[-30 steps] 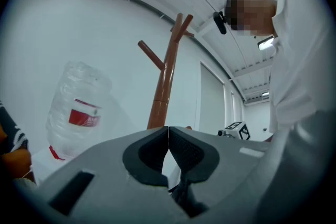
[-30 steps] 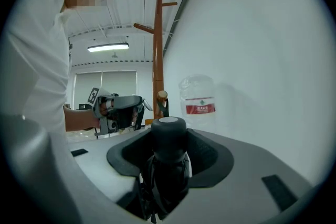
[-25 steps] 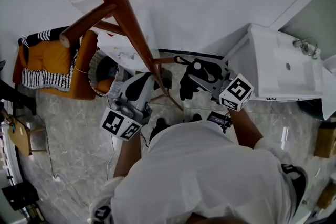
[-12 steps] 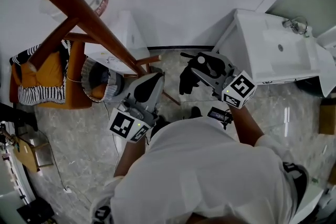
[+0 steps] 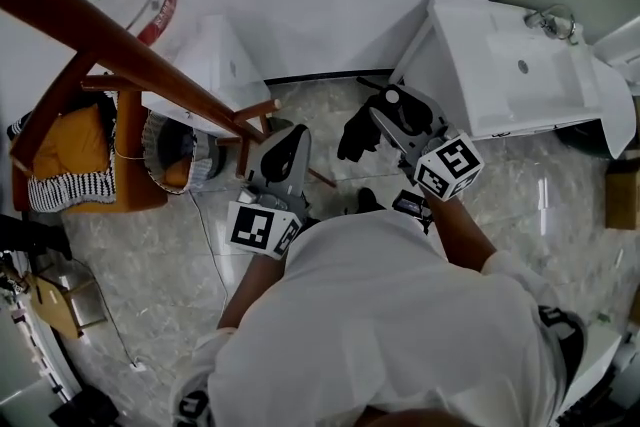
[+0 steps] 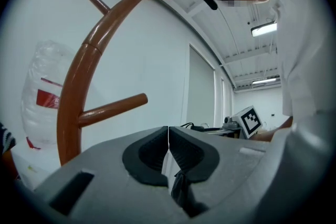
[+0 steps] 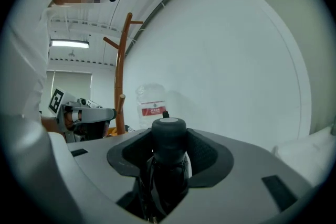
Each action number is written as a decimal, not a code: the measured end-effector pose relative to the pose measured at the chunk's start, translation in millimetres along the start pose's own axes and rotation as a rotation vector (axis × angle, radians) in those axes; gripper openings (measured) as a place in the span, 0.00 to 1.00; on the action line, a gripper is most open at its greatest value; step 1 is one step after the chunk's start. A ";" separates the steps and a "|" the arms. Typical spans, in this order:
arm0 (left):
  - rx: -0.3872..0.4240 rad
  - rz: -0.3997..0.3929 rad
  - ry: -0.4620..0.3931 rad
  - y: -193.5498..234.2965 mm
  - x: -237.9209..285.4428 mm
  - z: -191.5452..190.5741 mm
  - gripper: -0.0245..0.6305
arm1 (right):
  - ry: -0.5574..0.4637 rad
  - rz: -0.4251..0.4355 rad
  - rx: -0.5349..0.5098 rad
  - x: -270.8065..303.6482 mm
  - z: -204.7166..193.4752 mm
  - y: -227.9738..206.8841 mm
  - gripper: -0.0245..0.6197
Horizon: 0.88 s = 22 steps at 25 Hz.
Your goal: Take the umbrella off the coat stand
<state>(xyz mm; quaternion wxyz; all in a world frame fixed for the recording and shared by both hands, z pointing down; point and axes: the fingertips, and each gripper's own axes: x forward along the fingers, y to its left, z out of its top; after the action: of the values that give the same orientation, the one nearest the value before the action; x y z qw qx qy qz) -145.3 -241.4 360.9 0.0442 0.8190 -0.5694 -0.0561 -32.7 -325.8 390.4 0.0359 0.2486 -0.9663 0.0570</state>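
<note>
Since a second ago the curved, glossy brown wooden coat stand (image 6: 71,102) has slid up and left in the head view, clear of both grippers. The right gripper (image 7: 169,153) clamps the folded black umbrella (image 5: 352,137) by its rounded matte handle, off the stand. The left gripper (image 6: 168,145) has its jaws pressed together.

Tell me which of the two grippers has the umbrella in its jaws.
The right gripper: its jaws clamp the black umbrella just below its rounded end. The left gripper has its jaws pressed together, with no umbrella between them.
</note>
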 end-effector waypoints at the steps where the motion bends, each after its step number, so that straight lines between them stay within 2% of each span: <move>1: -0.008 0.006 0.004 1.1 1.1 -3.9 0.06 | 0.000 -0.023 -0.001 -1.5 -2.0 -2.5 0.36; 6: -0.006 0.032 0.019 2.7 6.9 -24.8 0.06 | 0.008 -0.098 0.015 -12.7 -17.0 -15.4 0.36; 13: 0.013 0.076 0.005 7.8 10.2 -51.9 0.06 | 0.057 -0.125 0.028 -28.5 -43.7 -23.6 0.36; 22: -0.039 0.039 0.066 1.4 21.3 -88.3 0.06 | 0.092 -0.152 0.035 -59.4 -68.0 -34.8 0.36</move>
<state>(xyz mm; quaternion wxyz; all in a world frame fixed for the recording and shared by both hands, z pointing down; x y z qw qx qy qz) -126.6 -261.1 447.6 0.0799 0.8082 -0.5822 -0.0393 38.9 -319.0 455.2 0.0799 0.3191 -0.9407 0.0824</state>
